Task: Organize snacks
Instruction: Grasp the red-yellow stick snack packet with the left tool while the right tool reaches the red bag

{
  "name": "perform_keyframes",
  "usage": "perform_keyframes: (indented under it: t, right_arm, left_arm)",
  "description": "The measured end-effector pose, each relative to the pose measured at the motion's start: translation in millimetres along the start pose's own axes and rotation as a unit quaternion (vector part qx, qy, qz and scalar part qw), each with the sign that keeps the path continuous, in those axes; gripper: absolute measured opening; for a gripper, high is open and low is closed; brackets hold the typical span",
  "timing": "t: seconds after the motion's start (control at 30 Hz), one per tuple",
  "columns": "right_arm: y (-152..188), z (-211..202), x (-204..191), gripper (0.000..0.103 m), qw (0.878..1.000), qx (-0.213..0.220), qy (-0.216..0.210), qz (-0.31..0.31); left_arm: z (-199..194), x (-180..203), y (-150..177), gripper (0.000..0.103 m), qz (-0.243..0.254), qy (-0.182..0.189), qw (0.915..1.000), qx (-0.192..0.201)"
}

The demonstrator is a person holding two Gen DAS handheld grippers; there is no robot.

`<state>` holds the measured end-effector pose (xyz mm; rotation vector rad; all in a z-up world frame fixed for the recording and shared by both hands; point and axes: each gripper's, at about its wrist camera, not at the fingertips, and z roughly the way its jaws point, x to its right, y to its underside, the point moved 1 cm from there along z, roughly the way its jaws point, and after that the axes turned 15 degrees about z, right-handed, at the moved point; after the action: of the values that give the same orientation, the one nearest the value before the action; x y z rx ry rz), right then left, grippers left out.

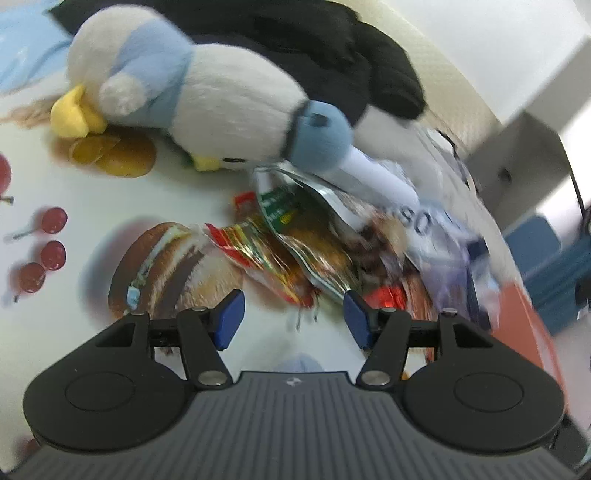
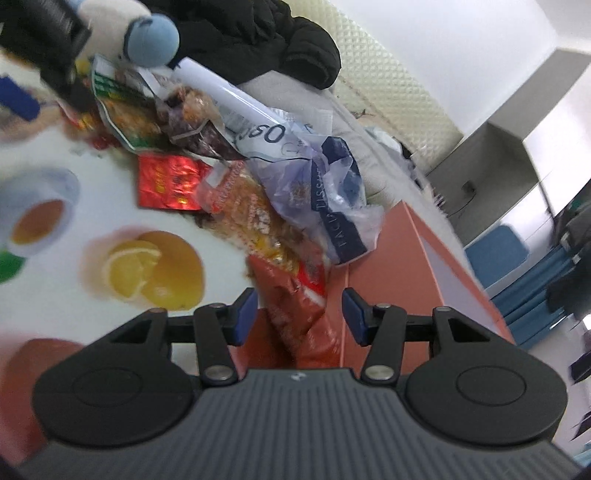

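White wall (image 2: 424, 33), blue chairs (image 2: 498, 251), food-print tablecloth (image 1: 48, 295).

Worktop (image 2: 66, 295): white, printed with cherries, a burger, an orange slice and a cup of tea.
Plush duck (image 1: 207, 99): cream with pale blue patches and a yellow beak.
Jacket (image 1: 314, 48), behind the duck: black.
Foil packet (image 2: 166, 182), below the duck: shiny red with gold print.
Green-label packet (image 1: 295, 229): silver edge, green and brown print.
Tissue bag (image 2: 325, 192): clear, with navy lettering.
Box (image 2: 424, 266): salmon orange.
Left tongs (image 1: 293, 319): black with blue pads.
Right tongs (image 2: 299, 315): black with blue pads.
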<state>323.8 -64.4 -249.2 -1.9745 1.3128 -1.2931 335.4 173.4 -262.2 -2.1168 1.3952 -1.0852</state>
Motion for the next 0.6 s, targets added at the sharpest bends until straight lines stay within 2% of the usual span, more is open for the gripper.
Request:
perform_keyframes:
  t: [0.1,0.2,0.3,0.37,0.43,0.5,0.53,0.6]
  right_arm:
    - [0.7,12.2,-2.3,0.052,1.000,-0.006,0.007,-0.010]
    - [3.4,24.2,-4.8,0.052,1.000,-0.016,0.008,-0.024]
    - [2.6,28.8,-5.3,0.051,1.000,-0.013,0.005,-0.010]
    - [2.8,34.3,-8.9,0.048,1.000,-0.018,0.010,-0.008]
    - [3.8,40.9,-10.3,0.043,1.000,-0.021,0.022,-0.008]
    - [4.5,45.8,-10.0,0.038,0.999,-0.026,0.031,-0.008]
    - [4.1,46.2,-10.2,0.027,0.999,-0.024,0.035,-0.009]
    - [1.7,42.7,-11.5,0.022,0.999,-0.017,0.040,-0.017]
  left_arm:
    - [10.8,-7.1,-2.9,0.062,-0.028,0.000,0.9996,0.001]
    - [21.3,-11.3,-4.5,0.048,-0.036,-0.009,0.9993,-0.002]
    - [25.7,-14.7,-4.9,0.033,-0.041,-0.019,0.9990,0.006]
    - [27.9,-16.2,-5.1,0.017,-0.041,-0.027,0.9988,0.004]
    - [27.4,-18.2,-4.3,0.010,-0.044,-0.021,0.9988,0.005]
    - [24.7,-17.3,-3.5,0.007,-0.032,-0.025,0.9991,0.004]
    - [23.0,-15.5,-3.1,0.006,-0.025,-0.028,0.9993,0.006]
    - [17.0,-15.3,-1.2,0.006,-0.030,-0.022,0.9992,0.012]
